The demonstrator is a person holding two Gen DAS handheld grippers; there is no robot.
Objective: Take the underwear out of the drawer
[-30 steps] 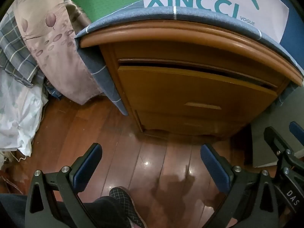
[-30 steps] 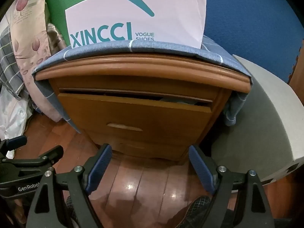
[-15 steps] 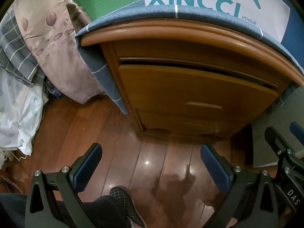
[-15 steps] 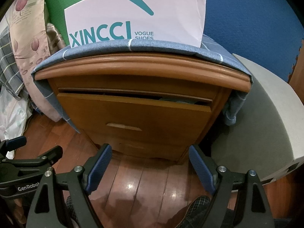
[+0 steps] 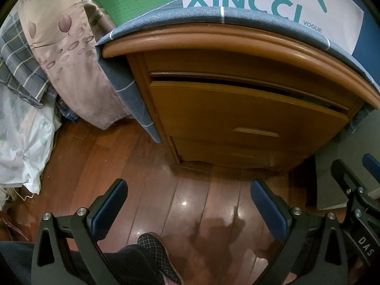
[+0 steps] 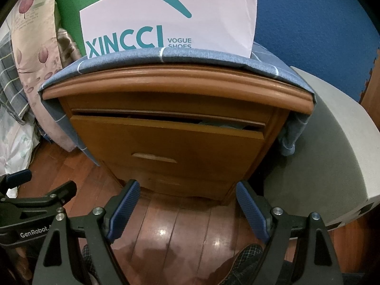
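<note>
Left gripper: jaws spread wide, empty, held over the wood floor short of the cabinet.

Right gripper: jaws likewise spread, nothing between them; fingertips level with the cabinet's base. It also shows at the right edge of the left wrist view.

Slippered foot: checked pattern, below the left jaws.

Wooden cabinet: beyond both grippers, draped with a blue cloth; a white shoe box stands on top.

Top drawer: ajar by a narrow gap, recessed handle straight ahead of the right jaws, well apart from them.

Underwear: a grey-blue sliver of fabric in the gap's right part; identity not certain.

Bedding pile: left of the cabinet.
</note>
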